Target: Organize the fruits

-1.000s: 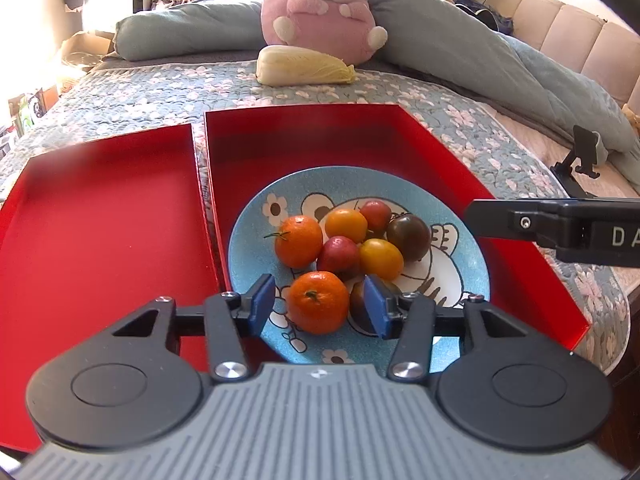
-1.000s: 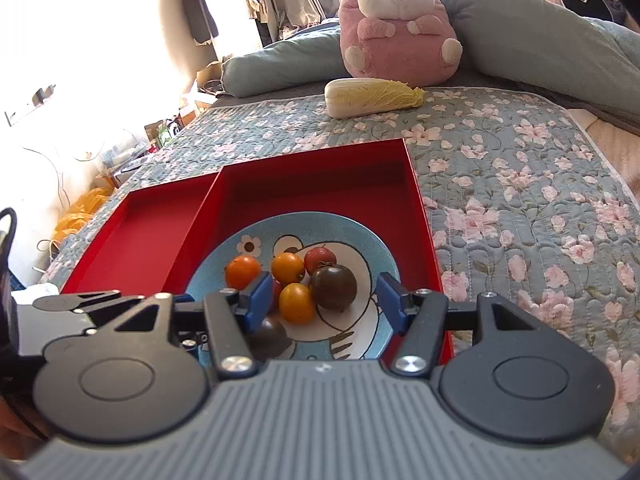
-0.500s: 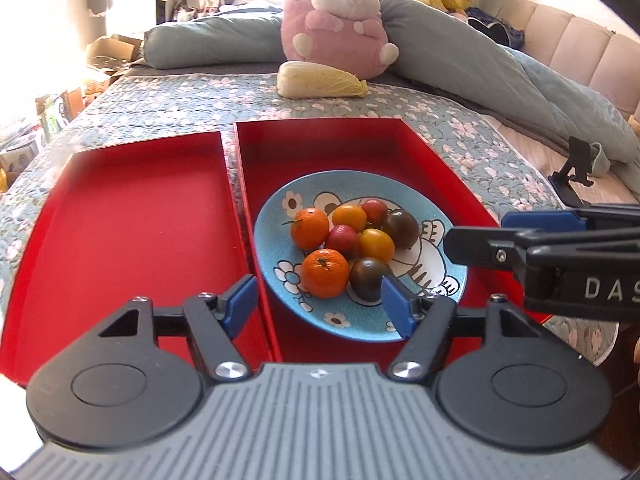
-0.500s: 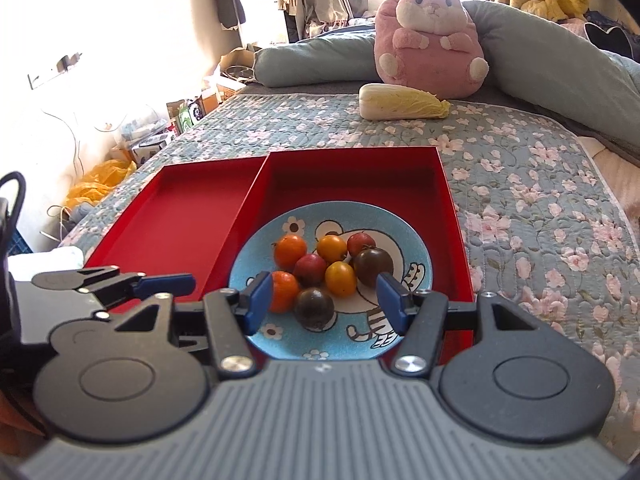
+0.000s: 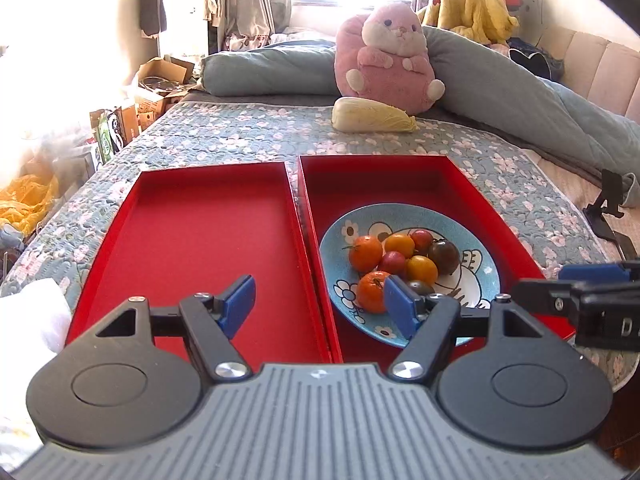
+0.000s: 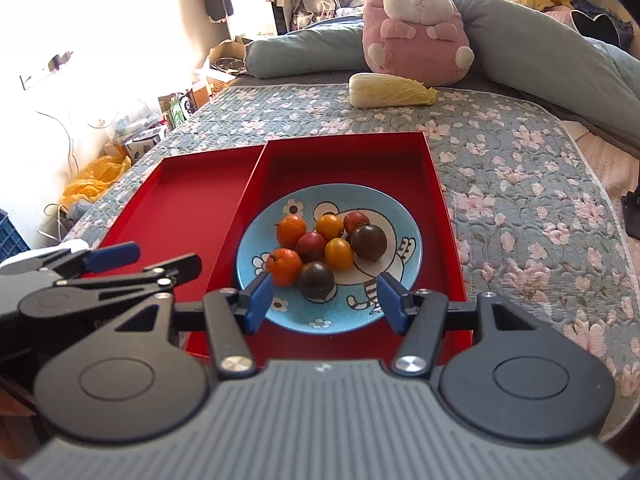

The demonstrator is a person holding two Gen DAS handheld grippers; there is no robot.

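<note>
Two red trays lie side by side on the bed [image 6: 520,184]. The right tray [image 6: 434,172] holds a blue plate [image 6: 396,220] bearing the clustered fruits [image 6: 328,246]; the left tray [image 5: 192,232] is bare. The left hand-held gripper [image 5: 318,306] and right hand-held gripper [image 6: 324,300] both hang above the trays' near ends, jaws spread wide, holding nothing.

Home bedroom. Bed with floral quilt [image 6: 520,168] as work surface; pink plush rabbit [image 6: 416,28] at its far end against rolled grey-blue duvet [image 5: 520,92]. Clothes hanging [image 5: 240,4] by bright window beyond bed, cardboard boxes [image 5: 160,84] and clutter on floor left of bed, padded headboard [image 5: 600,72] right.
</note>
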